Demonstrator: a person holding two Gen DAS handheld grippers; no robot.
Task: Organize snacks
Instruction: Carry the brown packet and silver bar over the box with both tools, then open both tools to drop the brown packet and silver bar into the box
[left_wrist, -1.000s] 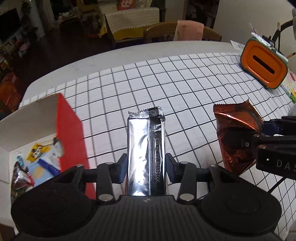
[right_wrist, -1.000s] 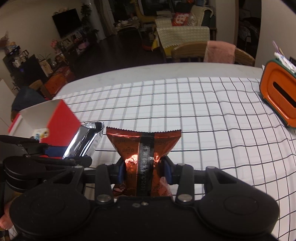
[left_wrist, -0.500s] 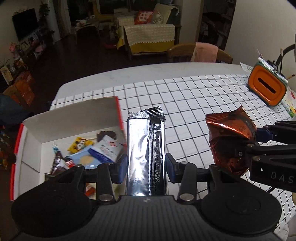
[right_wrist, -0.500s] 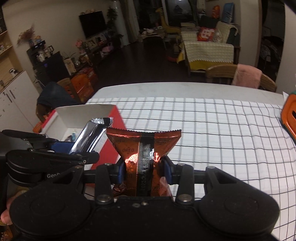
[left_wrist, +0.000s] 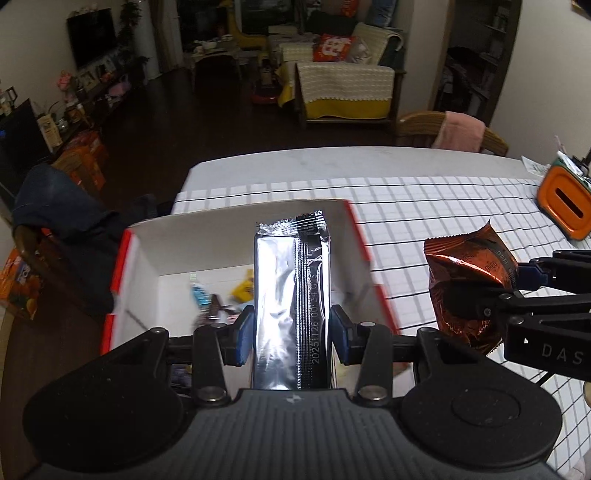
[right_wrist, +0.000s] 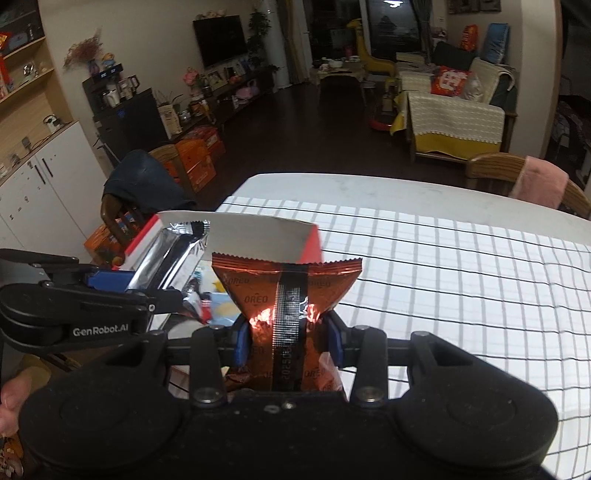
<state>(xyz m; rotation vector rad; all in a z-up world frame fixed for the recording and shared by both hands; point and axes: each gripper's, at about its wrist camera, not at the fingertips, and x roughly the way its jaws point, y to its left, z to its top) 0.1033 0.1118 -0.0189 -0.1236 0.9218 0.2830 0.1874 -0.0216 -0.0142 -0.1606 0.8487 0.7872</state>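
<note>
My left gripper (left_wrist: 291, 328) is shut on a silver foil snack pack (left_wrist: 290, 295) that stands upright between its blue pads, held over the open red and white box (left_wrist: 236, 243). The box holds several small wrapped snacks (left_wrist: 221, 295). My right gripper (right_wrist: 288, 339) is shut on a copper-orange Oreo packet (right_wrist: 286, 291), squeezed at its waist, beside the box's right wall. In the left wrist view the Oreo packet (left_wrist: 469, 273) hangs at the right in the right gripper (left_wrist: 491, 299). In the right wrist view the silver pack (right_wrist: 170, 258) and the left gripper (right_wrist: 122, 291) are at the left over the box (right_wrist: 258, 236).
The box sits at the left end of a table with a white grid cloth (right_wrist: 443, 277). An orange container (left_wrist: 565, 206) stands at the far right. A chair with a dark garment (right_wrist: 144, 181) is off the table's left end, another chair with a pink cloth (right_wrist: 535, 181) behind. A hand (right_wrist: 11, 398) shows at lower left.
Both grippers moved left and rose, each still holding its packet. The box went from the left edge of the views to right under the silver pack, and its inside now shows.
</note>
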